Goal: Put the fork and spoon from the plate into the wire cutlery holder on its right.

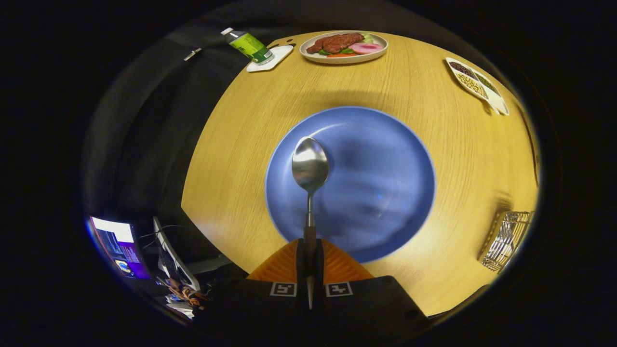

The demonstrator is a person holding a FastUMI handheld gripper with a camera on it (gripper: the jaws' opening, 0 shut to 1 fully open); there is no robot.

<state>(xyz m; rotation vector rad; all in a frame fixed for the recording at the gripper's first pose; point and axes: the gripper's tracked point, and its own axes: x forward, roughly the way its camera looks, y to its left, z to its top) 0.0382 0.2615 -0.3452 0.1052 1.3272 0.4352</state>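
Now the tool [310, 250] gripped the spoon [310, 166] above the plate [385, 193]; should swing right and drop it handle-first into the holder [506, 238].

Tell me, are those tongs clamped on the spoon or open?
Clamped. The tongs are shut on the spoon: both fingers press its handle, with the bowl sticking out ahead over the blue plate.

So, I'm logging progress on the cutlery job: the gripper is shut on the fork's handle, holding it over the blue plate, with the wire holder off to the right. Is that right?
Not quite: it is a spoon, not a fork. The gripper view shows the gripper shut on the spoon's handle, its bowl out ahead over the blue plate, and the wire holder off to the right.
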